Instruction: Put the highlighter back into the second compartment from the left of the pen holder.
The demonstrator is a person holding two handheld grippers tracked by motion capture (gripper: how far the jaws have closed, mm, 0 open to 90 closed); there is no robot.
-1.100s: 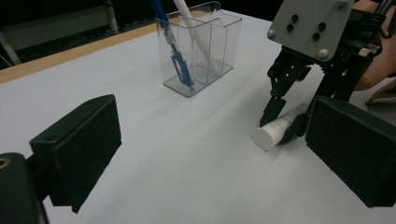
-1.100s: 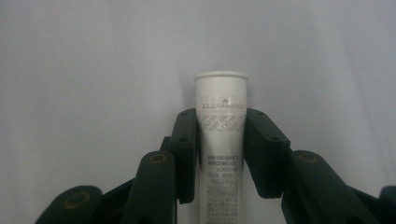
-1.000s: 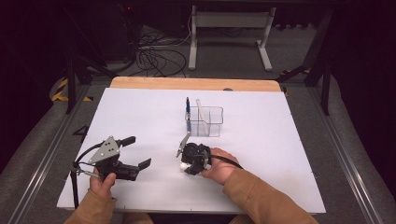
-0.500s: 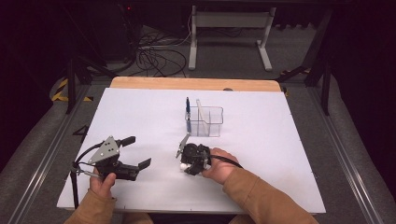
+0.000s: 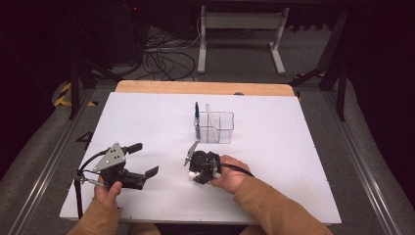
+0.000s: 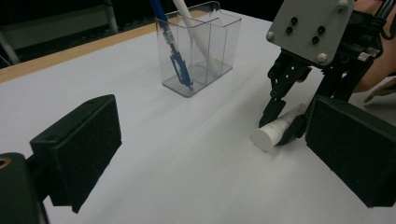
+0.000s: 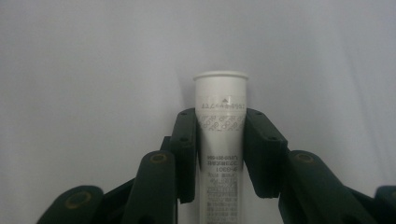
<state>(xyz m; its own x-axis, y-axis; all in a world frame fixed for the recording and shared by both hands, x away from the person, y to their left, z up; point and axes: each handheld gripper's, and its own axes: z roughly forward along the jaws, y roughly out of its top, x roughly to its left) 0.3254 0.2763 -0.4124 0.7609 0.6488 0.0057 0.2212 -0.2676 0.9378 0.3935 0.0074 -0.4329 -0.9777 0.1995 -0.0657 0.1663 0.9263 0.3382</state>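
A white tube [image 7: 220, 91] with printed text lies flat on the white table [image 5: 293, 161]. My right gripper [image 7: 220, 126] is shut on the tube, one pad pressed against each side, with the capped end sticking out past the fingertips. In the high view this gripper [image 5: 195, 169] sits near the table's front centre, tilted down onto the tube [image 5: 191, 173]. The left gripper view shows the tube [image 6: 275, 131] on the table surface. My left gripper [image 5: 145, 159] rests at the front left, open, nothing between its jaws.
A clear divided organizer [image 5: 215, 128] stands behind the right gripper, past the table's middle. A blue pen [image 5: 196, 117] and a white pen [image 5: 209, 115] stand in it. A wooden strip [image 5: 205, 88] runs along the table's far edge.
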